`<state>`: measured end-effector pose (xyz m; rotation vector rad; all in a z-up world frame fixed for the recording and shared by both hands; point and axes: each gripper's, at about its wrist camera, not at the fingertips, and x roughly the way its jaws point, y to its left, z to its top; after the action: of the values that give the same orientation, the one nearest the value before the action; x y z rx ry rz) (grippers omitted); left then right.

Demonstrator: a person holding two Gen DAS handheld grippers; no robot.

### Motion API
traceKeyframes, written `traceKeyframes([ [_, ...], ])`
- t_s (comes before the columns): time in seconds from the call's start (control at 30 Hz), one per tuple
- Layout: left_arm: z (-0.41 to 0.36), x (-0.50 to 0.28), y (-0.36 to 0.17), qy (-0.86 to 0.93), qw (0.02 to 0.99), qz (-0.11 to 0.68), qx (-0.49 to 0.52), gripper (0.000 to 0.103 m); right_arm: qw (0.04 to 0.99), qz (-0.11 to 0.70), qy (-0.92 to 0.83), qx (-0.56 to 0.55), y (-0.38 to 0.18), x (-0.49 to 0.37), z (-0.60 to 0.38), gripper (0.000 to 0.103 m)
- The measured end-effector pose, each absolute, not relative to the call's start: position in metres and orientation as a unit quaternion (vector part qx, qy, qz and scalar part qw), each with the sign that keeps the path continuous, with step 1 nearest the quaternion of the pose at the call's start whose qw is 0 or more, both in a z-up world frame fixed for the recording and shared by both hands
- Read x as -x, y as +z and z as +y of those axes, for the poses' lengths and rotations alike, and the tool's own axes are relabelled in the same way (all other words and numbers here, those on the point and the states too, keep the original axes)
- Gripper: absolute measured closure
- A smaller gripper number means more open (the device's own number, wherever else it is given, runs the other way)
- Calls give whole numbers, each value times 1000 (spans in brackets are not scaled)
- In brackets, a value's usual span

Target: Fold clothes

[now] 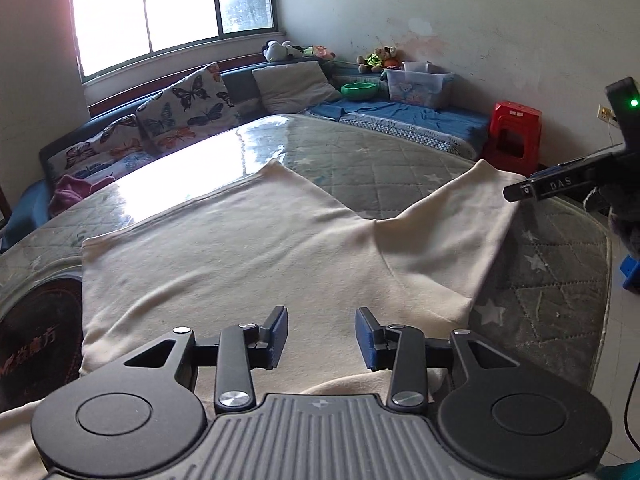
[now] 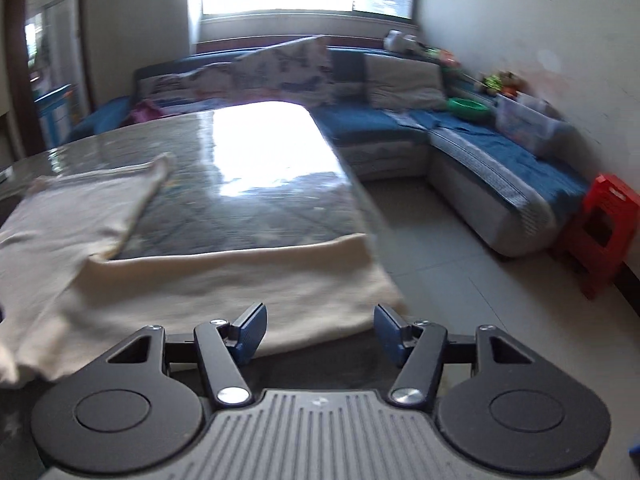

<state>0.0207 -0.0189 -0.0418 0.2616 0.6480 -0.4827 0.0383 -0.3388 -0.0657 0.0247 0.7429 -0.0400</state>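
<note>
Cream-white soft cotton garment (image 1: 240, 248): lies spread flat on the grey quilted star-print table cover (image 1: 380, 168) under a glossy clear sheet. The left wrist view shows two tapering parts that fork away toward the far side; its near edge runs under the camera body. The right wrist view shows the same garment (image 2: 224, 292) with one part reaching the table's right edge and the other part angled off to the left.

Left gripper (image 1: 322, 336): black linkage, blue-padded fingers spread apart, nothing between them, poised over the garment's near portion.

Right gripper (image 2: 320, 330): same build, fingers spread wide, empty, at the near right corner of the garment. In the left wrist view only the side of its black body with a green light (image 1: 624, 100) shows at the right edge, beside the garment's right part.

Left wrist view only: butterfly-print cushions (image 1: 180, 108); plush toys (image 1: 376, 58) sharply seen; a dark round logo patch (image 1: 36, 344) at the table's left.

Right wrist view only: pale tiled floor (image 2: 440, 264); a doorway at far left; overall motion blur.

Both views: blue corner sofa (image 2: 500, 168), red plastic stool (image 1: 514, 132), green bowl (image 1: 359, 90), clear storage box (image 1: 420, 84), bright window (image 1: 160, 8).
</note>
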Motion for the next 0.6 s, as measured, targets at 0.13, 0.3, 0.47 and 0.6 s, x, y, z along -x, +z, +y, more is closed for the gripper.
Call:
traceKeyframes([
  [0.13, -26, -20, -41, -243, 909, 313, -131, 61, 927, 369, -58, -36, -74, -46, -366, 54],
  [0.3, -39, -17, -43, -259, 903, 314, -141, 61, 929, 361, -64, -42, -75, -47, -367, 64],
  [0.47, -50, -13, -48, -271, 896, 317, -151, 60, 932, 352, -67, -47, -74, -47, -368, 93],
  [0.6, -54, -11, -50, -277, 893, 319, -153, 60, 941, 331, -45, -48, -54, -43, -360, 95],
])
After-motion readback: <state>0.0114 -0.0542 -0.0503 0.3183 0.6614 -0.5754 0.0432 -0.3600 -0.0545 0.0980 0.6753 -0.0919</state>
